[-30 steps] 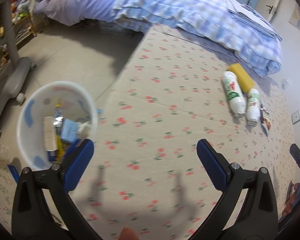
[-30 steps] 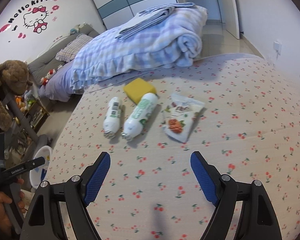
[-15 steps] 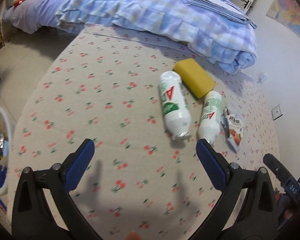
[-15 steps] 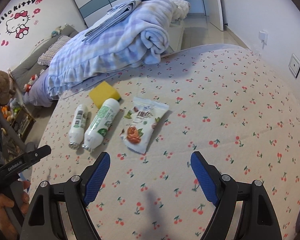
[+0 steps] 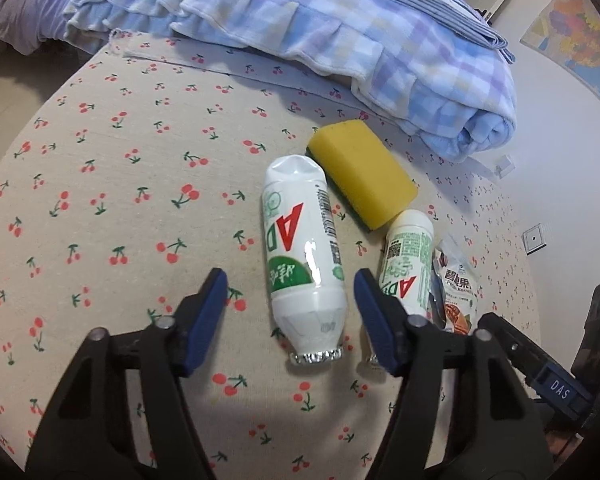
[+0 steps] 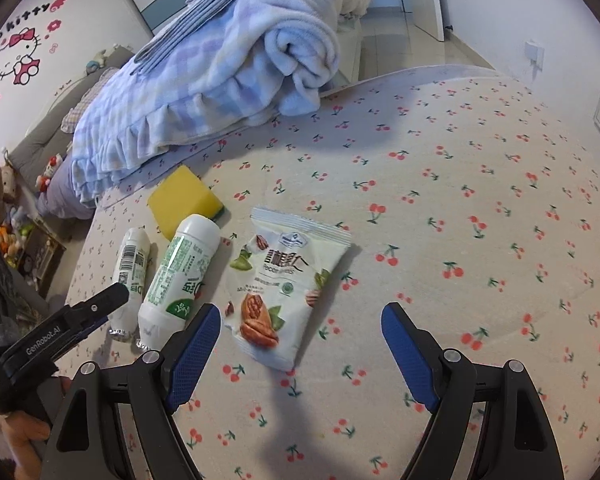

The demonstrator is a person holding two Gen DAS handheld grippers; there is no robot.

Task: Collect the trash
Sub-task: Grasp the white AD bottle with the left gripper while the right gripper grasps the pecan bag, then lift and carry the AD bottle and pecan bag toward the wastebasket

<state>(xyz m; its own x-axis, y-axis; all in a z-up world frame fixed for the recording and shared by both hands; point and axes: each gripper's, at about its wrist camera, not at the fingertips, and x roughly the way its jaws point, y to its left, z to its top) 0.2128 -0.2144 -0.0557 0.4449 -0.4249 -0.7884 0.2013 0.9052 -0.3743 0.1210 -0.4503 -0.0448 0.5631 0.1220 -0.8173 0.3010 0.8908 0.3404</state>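
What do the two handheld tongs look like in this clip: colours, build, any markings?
Both the left tongs and right tongs have black plastic arms with silver pivot screws and blue textured pads. Seen from the other camera, the left one reads "GenRobot.AI", the right "DAS". No cables or sleeves visible.

Both handheld grippers share one build. The left gripper [image 5: 290, 312] and right gripper [image 6: 300, 354] have matte black angular arms with triangular cutouts, silver round screws at the joints, and blue textured pads [image 6: 192, 354] inside the fingers. One body reads "GenRobot.AI", the other "DAS". Bare skin shows at the left hand [image 6: 24, 440].
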